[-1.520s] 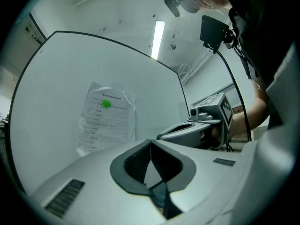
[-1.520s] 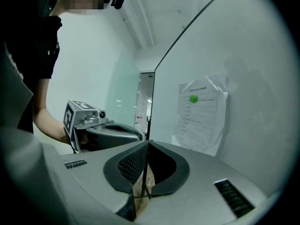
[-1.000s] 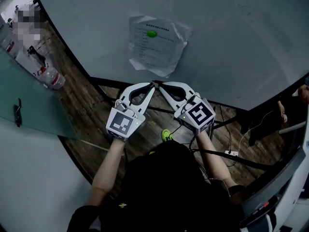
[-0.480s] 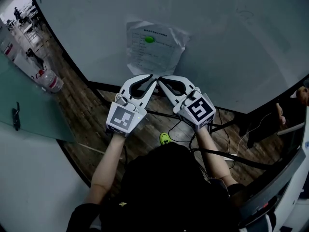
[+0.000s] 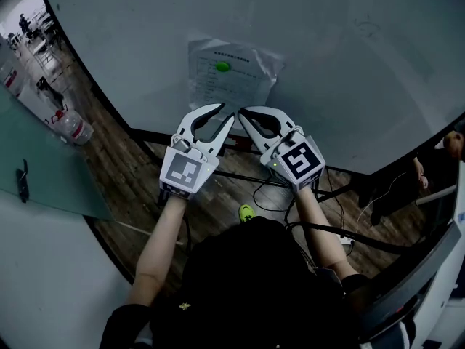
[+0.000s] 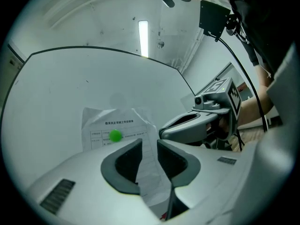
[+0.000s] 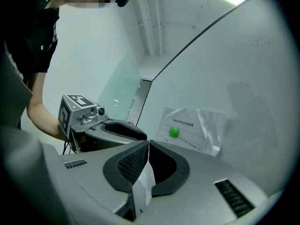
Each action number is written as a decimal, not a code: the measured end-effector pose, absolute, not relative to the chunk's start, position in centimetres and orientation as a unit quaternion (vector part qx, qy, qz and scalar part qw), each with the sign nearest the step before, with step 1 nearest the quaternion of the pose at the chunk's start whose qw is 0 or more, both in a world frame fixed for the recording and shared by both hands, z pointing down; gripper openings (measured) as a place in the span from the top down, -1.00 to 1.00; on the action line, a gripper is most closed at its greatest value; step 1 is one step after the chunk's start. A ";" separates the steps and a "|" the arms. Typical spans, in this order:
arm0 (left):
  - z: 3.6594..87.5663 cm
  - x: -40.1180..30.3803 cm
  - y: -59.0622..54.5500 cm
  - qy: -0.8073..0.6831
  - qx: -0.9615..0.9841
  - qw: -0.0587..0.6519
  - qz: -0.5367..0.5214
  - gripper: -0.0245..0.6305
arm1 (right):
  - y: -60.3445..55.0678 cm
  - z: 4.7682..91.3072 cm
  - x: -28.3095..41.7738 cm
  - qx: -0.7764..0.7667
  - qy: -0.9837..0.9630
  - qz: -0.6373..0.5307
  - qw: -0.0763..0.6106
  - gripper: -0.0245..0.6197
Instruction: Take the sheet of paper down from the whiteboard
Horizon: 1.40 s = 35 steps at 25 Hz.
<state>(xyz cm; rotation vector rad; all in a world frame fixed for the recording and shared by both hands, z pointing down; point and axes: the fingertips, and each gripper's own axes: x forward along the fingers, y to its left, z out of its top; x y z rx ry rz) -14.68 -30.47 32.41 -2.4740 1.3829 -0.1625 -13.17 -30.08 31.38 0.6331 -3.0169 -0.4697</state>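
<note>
A creased printed sheet of paper [image 5: 229,75] hangs on the whiteboard [image 5: 349,64], pinned by a round green magnet [image 5: 222,67]. Both grippers point level at the sheet's lower edge, tips nearly touching each other. My left gripper [image 5: 227,113] has just been opening; in the left gripper view [image 6: 149,142] the sheet [image 6: 117,125] runs through a clear gap, and the pads stand off it. My right gripper [image 5: 242,112] has just eased open slightly but still looks closed. In the right gripper view [image 7: 148,143] a thin strip of the sheet [image 7: 194,128] sits in its slit.
The whiteboard stand's dark lower rail [image 5: 341,167] runs just below the grippers. A plastic bottle [image 5: 75,128] stands on the wooden floor at left, beside a green glass panel [image 5: 43,166]. Cables [image 5: 270,195] lie on the floor below. Another person's hand [image 5: 455,141] shows at the right edge.
Both grippers have risen from just below the sheet to its lower edge. The left jaws have parted; the right jaws look almost unchanged.
</note>
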 end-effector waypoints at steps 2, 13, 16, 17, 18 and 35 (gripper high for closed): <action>32.1 -14.8 -30.8 0.482 -0.860 0.156 -0.058 0.57 | -30.4 31.1 -13.2 0.205 -0.966 -0.156 0.013 0.89; 30.3 -15.7 -33.5 0.500 -0.843 0.185 -0.074 0.42 | -32.4 29.4 -13.5 0.216 -0.959 -0.183 0.018 0.84; 30.1 -15.9 -34.4 0.502 -0.841 0.186 -0.079 0.35 | -33.1 29.0 -13.5 0.219 -0.958 -0.183 0.019 0.83; 30.0 -15.9 -34.7 0.503 -0.840 0.187 -0.081 0.34 | -33.3 28.9 -13.5 0.219 -0.958 -0.182 0.017 0.83; 30.0 -15.9 -35.0 0.503 -0.839 0.188 -0.082 0.33 | -33.5 28.8 -13.5 0.219 -0.959 -0.180 0.015 0.82; 28.5 -16.7 -38.2 0.532 -0.816 0.205 -0.095 0.22 | -35.1 28.1 -12.2 0.227 -0.955 -0.192 0.023 0.80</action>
